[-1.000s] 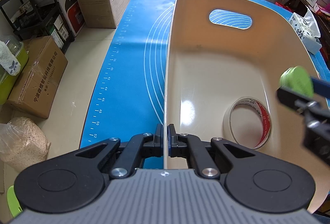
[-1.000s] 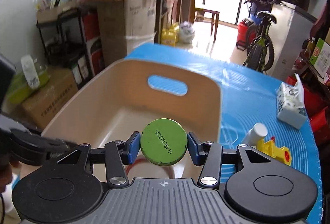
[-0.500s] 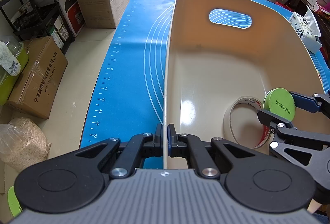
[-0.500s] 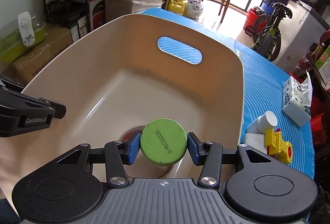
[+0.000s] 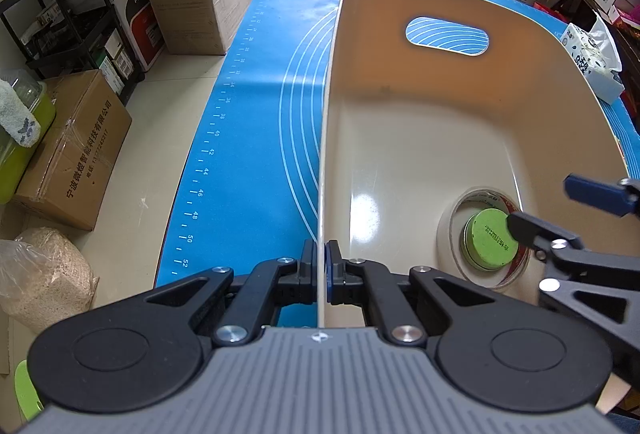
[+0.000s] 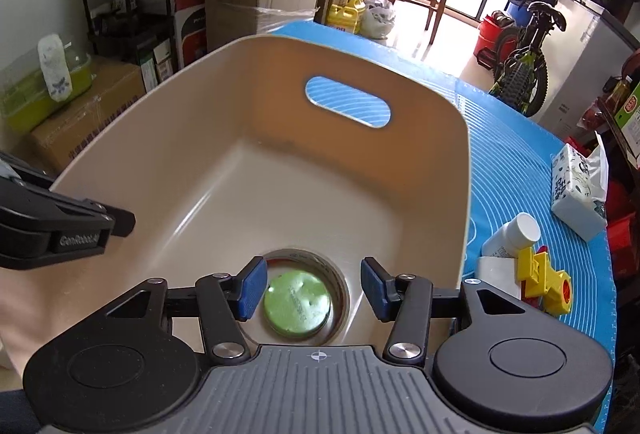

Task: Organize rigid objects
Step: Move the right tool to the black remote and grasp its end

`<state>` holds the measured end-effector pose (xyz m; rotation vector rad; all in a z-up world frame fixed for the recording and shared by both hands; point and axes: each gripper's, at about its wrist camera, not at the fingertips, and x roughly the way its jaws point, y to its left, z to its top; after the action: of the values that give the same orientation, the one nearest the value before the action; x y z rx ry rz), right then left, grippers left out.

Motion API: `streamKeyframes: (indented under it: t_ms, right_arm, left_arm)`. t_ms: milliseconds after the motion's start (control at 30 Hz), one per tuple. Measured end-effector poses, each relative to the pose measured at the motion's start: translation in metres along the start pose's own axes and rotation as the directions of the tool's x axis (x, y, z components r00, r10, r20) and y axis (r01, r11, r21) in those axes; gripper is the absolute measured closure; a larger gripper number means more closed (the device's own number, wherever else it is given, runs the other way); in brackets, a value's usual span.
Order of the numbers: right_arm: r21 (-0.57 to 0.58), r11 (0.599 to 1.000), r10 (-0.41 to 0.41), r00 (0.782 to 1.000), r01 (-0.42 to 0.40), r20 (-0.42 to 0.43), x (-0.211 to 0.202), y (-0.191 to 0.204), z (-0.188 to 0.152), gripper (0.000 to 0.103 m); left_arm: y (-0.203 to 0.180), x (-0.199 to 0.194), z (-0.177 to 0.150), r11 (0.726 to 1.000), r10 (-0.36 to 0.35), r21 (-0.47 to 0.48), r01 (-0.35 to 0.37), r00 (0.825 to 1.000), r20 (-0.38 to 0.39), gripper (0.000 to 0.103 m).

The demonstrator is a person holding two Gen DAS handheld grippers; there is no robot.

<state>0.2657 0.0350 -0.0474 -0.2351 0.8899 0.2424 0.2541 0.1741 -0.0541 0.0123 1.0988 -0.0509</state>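
The green round tin [image 6: 298,305] lies flat on the floor of the beige plastic tub [image 5: 460,138], inside the ring of the packing-tape roll [image 5: 450,234]. This nested position uses the roll's hollow centre and leaves the rest of the tub floor free.

The right gripper [image 6: 314,292] is above the tin. Its jaws have just been opening and now stand clear of the tin on both sides; nothing is held.

The left gripper [image 5: 320,266] is pinched tight on the tub's near left wall, probably to steady the tub during placement.

Outside the tub's right wall, a white bottle [image 6: 514,234] and a yellow toy [image 6: 542,284] remain on the blue mat [image 5: 248,154], likely the next items.
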Motion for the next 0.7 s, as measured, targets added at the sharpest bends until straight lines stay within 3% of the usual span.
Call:
streamKeyframes:
  t_ms: [433, 700]
  right_arm:
    - [0.149, 0.988, -0.049, 0.990, 0.029, 0.130, -0.061, -0.053, -0.013, 0.028]
    - [0.243, 0.963, -0.129, 0.991, 0.115, 0.040, -0.055, -0.103, -0.050, 0.026]
  left_arm:
    - [0.000, 0.000, 0.000, 1.000, 0.000, 0.001, 0.000, 1.000, -0.002, 0.095]
    - [0.000, 0.000, 0.000, 1.000, 0.000, 0.001, 0.000, 1.000, -0.002, 0.095]
